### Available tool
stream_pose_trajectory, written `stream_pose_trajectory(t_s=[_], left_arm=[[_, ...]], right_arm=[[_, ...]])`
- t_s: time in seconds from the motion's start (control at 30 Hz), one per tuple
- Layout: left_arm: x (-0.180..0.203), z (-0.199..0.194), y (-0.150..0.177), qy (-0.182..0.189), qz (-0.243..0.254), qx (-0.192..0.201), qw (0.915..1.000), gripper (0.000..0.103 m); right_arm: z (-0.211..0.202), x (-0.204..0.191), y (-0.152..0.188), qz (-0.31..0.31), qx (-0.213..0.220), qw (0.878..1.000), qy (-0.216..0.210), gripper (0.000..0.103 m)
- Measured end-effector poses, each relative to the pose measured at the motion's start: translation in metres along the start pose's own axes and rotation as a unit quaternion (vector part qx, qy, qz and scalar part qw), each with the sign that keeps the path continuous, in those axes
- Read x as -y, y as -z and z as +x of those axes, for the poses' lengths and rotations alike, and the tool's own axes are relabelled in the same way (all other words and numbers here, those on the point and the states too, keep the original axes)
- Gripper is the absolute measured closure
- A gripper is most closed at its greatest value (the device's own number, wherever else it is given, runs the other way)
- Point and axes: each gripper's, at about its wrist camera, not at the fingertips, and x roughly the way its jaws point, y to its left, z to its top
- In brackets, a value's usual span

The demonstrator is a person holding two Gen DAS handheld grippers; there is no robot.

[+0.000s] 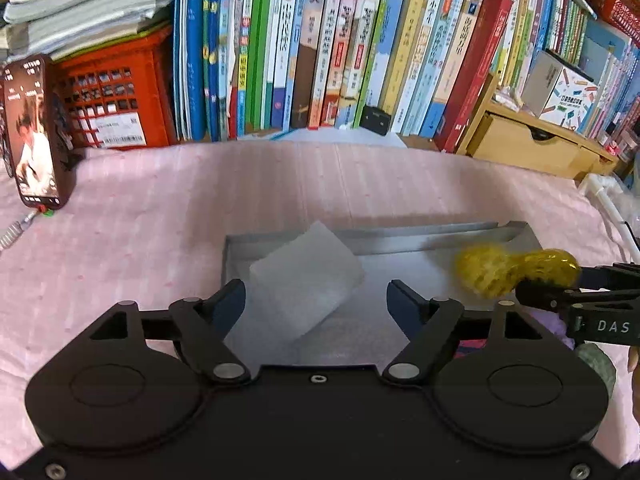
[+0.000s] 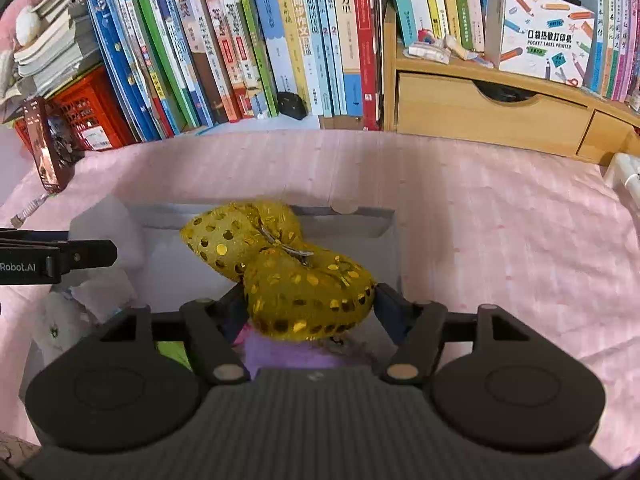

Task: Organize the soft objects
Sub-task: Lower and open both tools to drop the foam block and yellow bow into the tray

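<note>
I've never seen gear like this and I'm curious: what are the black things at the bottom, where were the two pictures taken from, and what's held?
A person holds a two-jawed hand tool in each hand; each carries a camera looking forward along its jaws. One picture comes from the left gripper, the other from the right gripper. A pink cloth covers the surface, with a grey tray on it and books behind. The left jaws stand open, a white foam piece between them. A gold sequinned bow sits between the right jaws; whether they press it I cannot tell.
</note>
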Motion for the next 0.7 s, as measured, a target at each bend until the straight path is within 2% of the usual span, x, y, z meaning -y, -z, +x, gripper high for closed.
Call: stream_pose_trajectory(t_s=[0.4, 0.7], left_arm=[[0.017, -0.040, 0.009, 0.001, 0.028, 0.035, 0.9990, 0.023], [0.032, -0.081, 0.031, 0.013, 0.053, 0.068, 0.9962, 0.020]], right_arm=[[-0.038, -0.009, 0.001, -0.010, 0.043, 0.999, -0.012, 0.020], [-0.080, -0.022, 0.018, -0.034, 0.084, 0.996, -0.023, 0.016]])
